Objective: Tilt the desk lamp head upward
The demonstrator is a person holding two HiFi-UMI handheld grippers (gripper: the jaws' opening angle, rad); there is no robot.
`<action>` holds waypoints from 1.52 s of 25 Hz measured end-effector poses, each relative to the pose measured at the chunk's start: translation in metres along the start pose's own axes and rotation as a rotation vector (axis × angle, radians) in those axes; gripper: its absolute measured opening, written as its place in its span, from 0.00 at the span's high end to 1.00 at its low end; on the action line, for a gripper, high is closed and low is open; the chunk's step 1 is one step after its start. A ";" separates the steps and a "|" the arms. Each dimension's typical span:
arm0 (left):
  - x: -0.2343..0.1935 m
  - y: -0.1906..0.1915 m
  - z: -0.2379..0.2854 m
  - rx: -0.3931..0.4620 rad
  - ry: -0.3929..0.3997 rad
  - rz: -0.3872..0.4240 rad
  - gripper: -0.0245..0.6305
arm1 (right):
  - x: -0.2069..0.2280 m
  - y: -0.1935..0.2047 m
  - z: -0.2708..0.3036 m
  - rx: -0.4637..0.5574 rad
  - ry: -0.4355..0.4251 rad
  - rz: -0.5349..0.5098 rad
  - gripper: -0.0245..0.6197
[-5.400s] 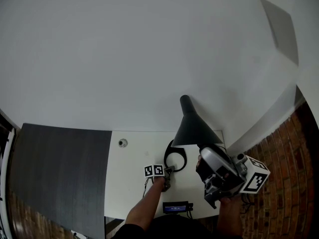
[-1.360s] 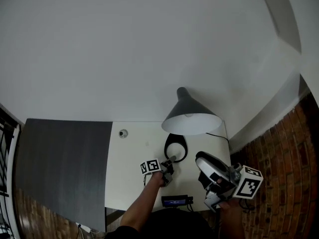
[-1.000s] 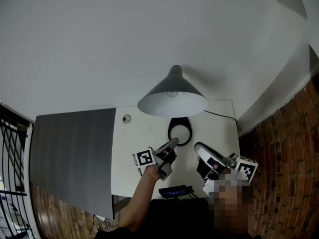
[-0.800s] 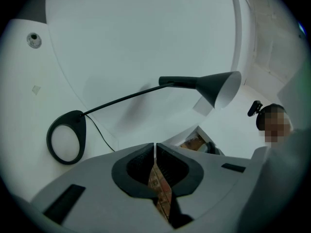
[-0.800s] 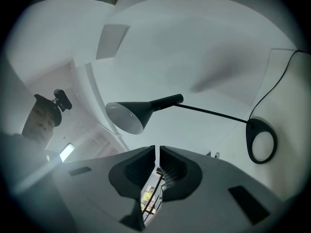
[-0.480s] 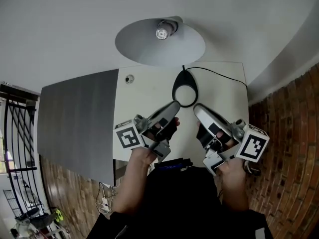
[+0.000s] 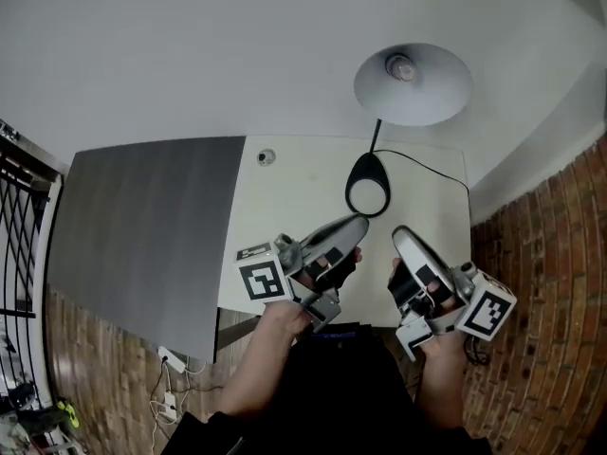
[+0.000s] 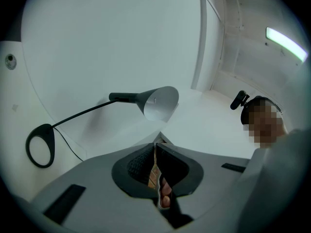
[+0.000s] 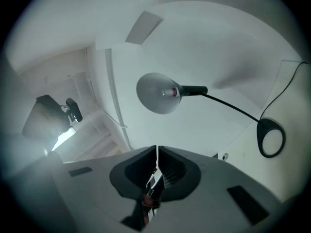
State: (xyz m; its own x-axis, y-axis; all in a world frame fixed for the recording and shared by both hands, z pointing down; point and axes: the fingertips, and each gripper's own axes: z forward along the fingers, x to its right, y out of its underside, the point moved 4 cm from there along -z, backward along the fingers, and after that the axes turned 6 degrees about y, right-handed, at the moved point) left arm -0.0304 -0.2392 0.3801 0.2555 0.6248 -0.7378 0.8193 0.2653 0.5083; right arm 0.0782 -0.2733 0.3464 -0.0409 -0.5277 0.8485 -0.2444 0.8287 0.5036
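The grey desk lamp stands on the white table (image 7: 285, 207), its ring base (image 7: 368, 183) near the far edge. A thin arm rises to the cone shade (image 7: 413, 83), whose open mouth and bulb face up toward the head view. The shade (image 8: 158, 103) also shows in the left gripper view, and the shade (image 9: 158, 93) in the right gripper view. My left gripper (image 7: 356, 224) is shut and holds nothing, well short of the base. My right gripper (image 7: 403, 235) hangs beside it. Its jaws are closing with nothing between them, and their tips (image 9: 156, 149) meet.
A black cable (image 7: 427, 164) runs from the lamp base to the table's right edge. A small round fitting (image 7: 266, 157) sits at the far left of the table. A dark grey panel (image 7: 142, 221) adjoins the table's left side. Brick surface (image 7: 541, 282) lies to the right.
The shade, which pointed down with my right gripper at it, now faces upward. Both grippers have drawn back toward my body. The head view has swung, so the lamp sits further right.
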 end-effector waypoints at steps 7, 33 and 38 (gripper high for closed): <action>0.046 0.015 -0.043 0.015 0.078 -0.038 0.95 | -0.036 0.060 -0.013 0.015 0.084 -0.024 0.93; 0.120 0.067 -0.010 -0.001 0.118 0.045 0.95 | -0.085 0.060 -0.097 0.050 0.002 -0.074 0.93; 0.128 0.095 0.001 -0.034 0.086 0.036 0.95 | -0.083 0.065 -0.128 0.069 -0.012 -0.018 0.93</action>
State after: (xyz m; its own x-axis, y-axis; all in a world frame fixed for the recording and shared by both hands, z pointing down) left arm 0.0803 -0.1348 0.3338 0.2384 0.6951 -0.6782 0.7922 0.2648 0.5498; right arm 0.1898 -0.1516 0.3298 -0.0477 -0.5446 0.8373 -0.3111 0.8047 0.5057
